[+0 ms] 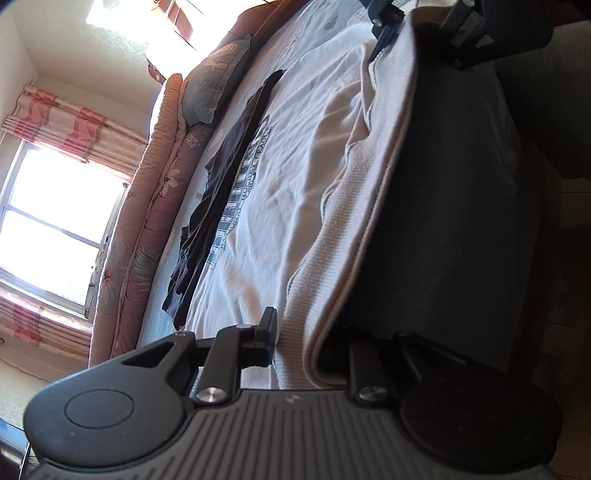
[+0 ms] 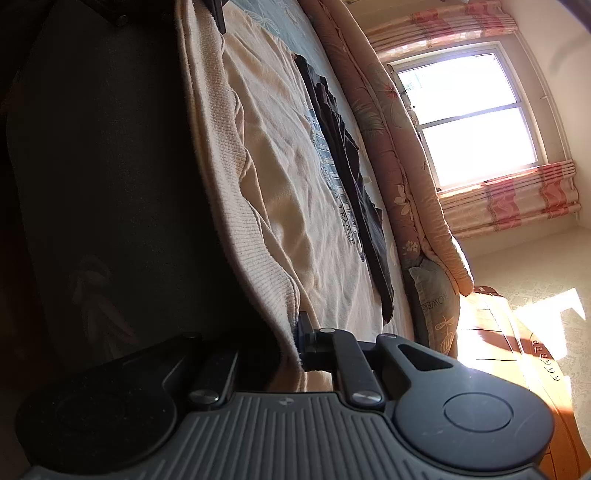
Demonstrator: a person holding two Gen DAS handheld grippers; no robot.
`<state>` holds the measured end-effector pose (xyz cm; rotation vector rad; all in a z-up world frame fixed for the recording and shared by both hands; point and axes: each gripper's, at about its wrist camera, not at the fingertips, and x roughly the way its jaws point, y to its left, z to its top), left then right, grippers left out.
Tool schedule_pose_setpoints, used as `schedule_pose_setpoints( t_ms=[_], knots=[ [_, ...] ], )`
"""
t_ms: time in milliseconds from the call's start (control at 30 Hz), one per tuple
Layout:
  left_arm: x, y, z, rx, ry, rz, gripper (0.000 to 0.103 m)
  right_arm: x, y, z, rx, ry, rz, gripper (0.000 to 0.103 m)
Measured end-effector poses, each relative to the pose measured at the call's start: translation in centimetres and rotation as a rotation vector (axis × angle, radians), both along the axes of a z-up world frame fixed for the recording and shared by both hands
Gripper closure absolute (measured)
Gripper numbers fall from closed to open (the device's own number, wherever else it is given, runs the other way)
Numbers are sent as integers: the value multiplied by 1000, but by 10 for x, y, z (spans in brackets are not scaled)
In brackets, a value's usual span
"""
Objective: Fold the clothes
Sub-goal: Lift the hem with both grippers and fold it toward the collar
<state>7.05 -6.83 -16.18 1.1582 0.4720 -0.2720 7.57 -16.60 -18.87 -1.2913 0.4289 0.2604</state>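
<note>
Cream sweatshirt (image 1: 295, 177) is lying flat and unfolded on the bed (image 1: 325, 22) while the left gripper (image 1: 317, 343) and right gripper (image 2: 284, 343) are each pinching its ribbed hem (image 1: 347, 206), folding barely starting.

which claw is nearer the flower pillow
Right. The right claw grips the sweatshirt hem at the pillow end of the bed; the left claw holds the hem's opposite end, farther away.

Window (image 1: 55, 221) glare; foreground shadowed.

Cream ribbed-knit cloth sweater (image 1: 303, 192), matt black plastic hand-held gripper (image 1: 295, 343), glossy wooden headboard (image 2: 517, 354).
</note>
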Motion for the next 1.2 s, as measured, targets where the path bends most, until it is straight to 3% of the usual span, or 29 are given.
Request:
schedule_pose_setpoints(
  t_ms=[100,467,833,1200],
  knots=[
    [7,2,11,-17,-29,9,82,4,0,4,-40,-58,0,87],
    [64,8,59,-68,-124,30,83,65,0,49,-25,-216,-34,88],
    [185,21,91,-89,-180,82,81,176,5,80,-24,-280,-52,80],
    [301,23,87,-106,-182,109,80,301,6,80,-4,-269,-109,80]
  ],
)
